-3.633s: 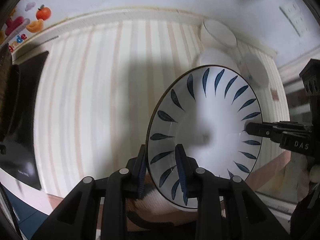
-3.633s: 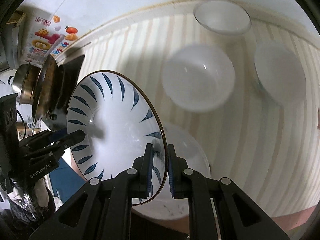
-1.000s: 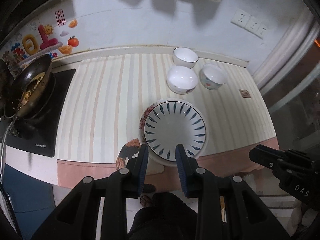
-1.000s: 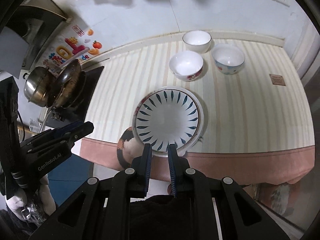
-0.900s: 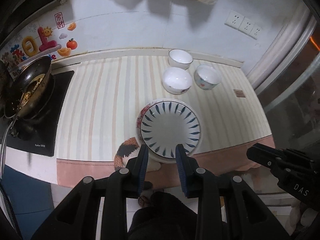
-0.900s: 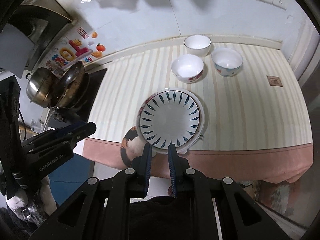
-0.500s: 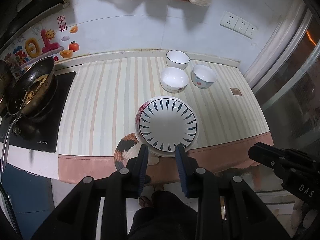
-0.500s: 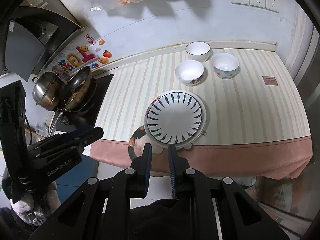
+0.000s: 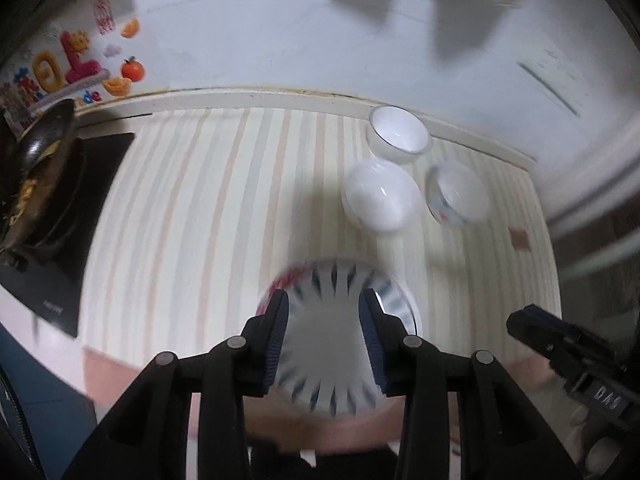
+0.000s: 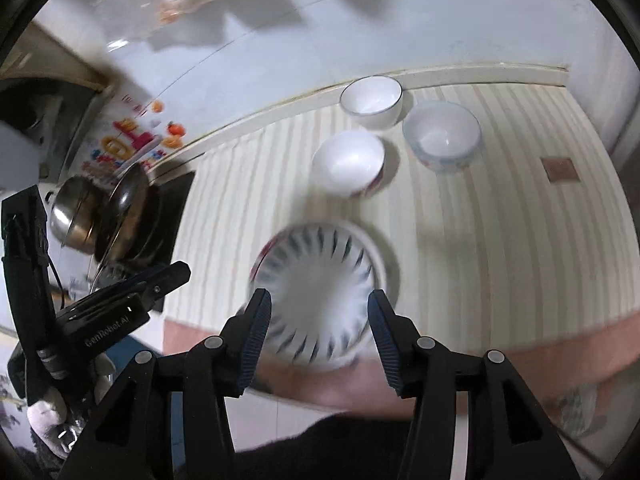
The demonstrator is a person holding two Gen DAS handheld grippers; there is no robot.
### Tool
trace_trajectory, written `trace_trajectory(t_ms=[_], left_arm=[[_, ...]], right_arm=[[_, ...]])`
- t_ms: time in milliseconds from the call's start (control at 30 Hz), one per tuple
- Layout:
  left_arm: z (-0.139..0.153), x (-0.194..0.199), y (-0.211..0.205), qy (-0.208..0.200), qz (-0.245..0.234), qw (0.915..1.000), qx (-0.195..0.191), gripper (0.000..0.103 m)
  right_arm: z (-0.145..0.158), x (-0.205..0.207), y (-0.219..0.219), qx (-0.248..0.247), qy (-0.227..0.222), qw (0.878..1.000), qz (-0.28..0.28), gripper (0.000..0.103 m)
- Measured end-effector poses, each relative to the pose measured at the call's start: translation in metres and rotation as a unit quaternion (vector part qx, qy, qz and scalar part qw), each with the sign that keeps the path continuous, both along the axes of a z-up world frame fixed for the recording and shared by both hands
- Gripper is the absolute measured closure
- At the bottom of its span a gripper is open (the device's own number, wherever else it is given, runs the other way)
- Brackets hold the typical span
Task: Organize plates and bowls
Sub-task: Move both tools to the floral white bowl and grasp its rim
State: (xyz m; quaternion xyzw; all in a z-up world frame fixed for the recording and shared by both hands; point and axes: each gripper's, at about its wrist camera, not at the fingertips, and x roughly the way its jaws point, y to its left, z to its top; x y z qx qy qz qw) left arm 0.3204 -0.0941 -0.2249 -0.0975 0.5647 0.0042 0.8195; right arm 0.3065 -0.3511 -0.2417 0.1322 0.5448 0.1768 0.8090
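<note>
Both hand-held grippers, left and right, hang spread and empty above the blue-leaf plate stacked on another at the striped worktop's near edge. Beyond it three bowls cluster toward the far right; they look stiff, slick and breakable, so best pinched by the rim. "GenRobot.AI" reads on the left gripper's body.

Blue-leaf plate stacked on another plate, three bowls behind.

Open left tongs above blue-leaf plate; three bowls beyond.
</note>
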Motion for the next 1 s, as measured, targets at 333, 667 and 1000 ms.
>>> trace_trajectory(t_ms=[333, 667, 1000], left_arm=[[-0.104, 0.143, -0.015, 0.089, -0.008, 0.9948, -0.048, 0.069], [-0.130, 0.162, -0.040, 0.095, -0.053, 0.9937, -0.026, 0.071], [-0.085, 0.123, -0.057, 0.067, -0.076, 0.9946, -0.021, 0.071]], right_arm=[[-0.117, 0.181, 0.003, -0.009, 0.078, 0.997, 0.010, 0.051], [-0.183, 0.236, 0.027, -0.034, 0.114, 0.993, 0.022, 0.083], [-0.155, 0.210, 0.026, -0.029, 0.102, 0.994, 0.023, 0.083]])
